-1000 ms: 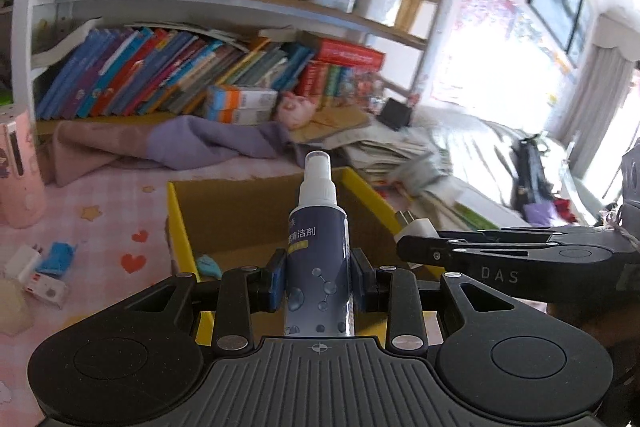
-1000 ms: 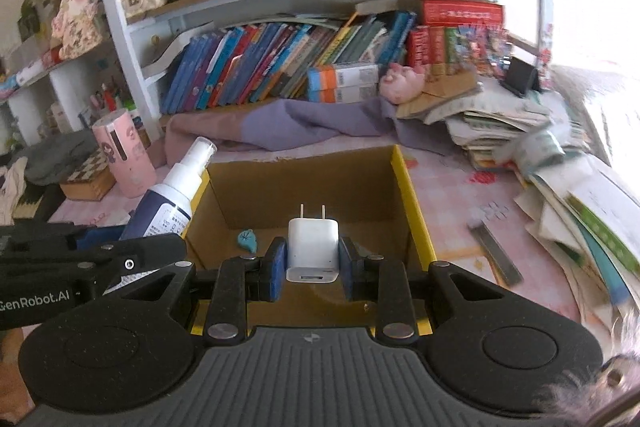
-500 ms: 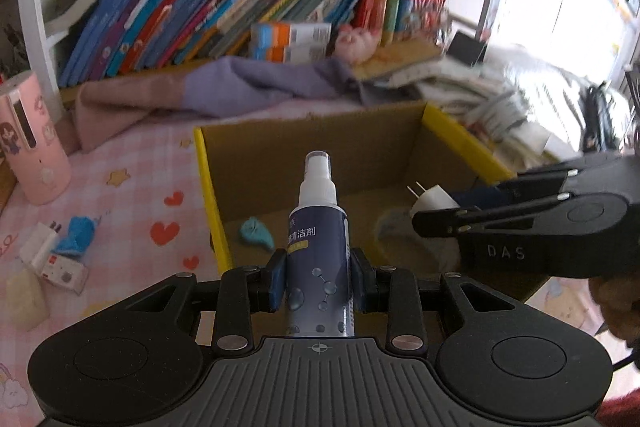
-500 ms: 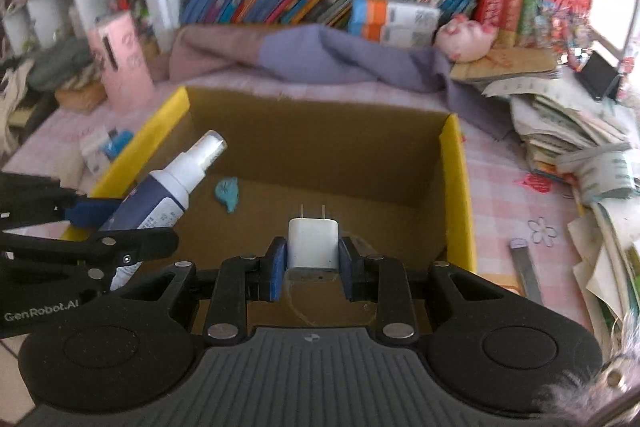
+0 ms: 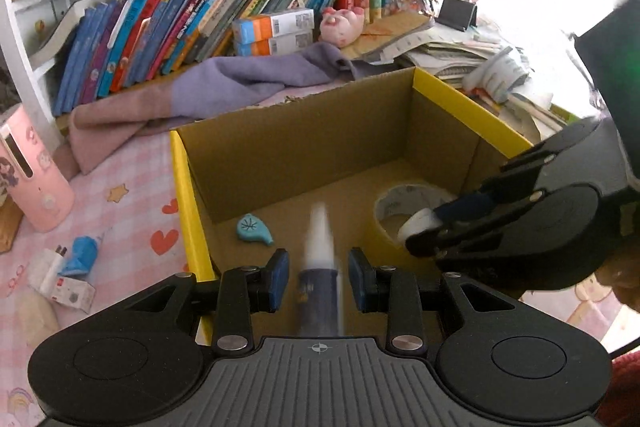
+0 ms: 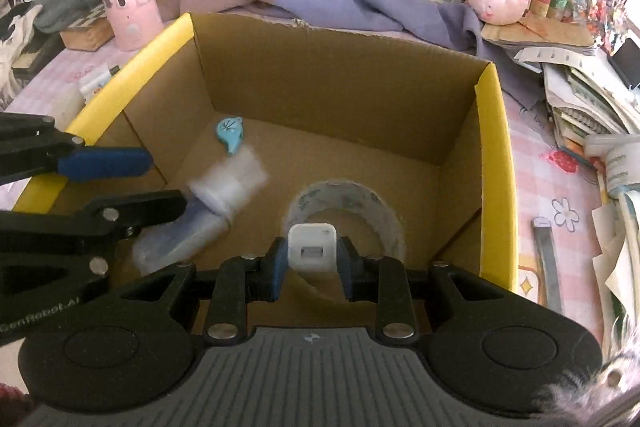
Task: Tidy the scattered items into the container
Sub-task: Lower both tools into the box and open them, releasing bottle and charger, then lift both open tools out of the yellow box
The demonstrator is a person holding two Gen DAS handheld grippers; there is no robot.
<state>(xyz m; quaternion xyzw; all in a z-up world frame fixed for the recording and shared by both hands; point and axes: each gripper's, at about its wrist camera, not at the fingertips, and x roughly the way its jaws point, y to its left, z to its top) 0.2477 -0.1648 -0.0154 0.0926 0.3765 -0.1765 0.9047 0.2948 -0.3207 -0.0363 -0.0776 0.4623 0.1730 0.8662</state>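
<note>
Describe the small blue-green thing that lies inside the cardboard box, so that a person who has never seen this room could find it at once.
Find the open cardboard box with yellow flaps, in front of the bookshelf. On its floor, near the far left corner, lies the teal drop-shaped piece with a leaf-like pattern on top. It is the only blue-green item there; the tape roll nearby is a pale ring and much bigger.

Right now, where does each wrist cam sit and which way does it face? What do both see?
Left wrist: on the left claw, looking down along its fingers into the cardboard box. Its pads stand clear of a blurred spray bottle. The right claw enters from the right.
Right wrist: on the right claw, looking steeply down into the same box, shut on a white charger. The left claw enters from the left.
Shared: the box, tape roll, teal piece, spray bottle, pig toy.
</note>
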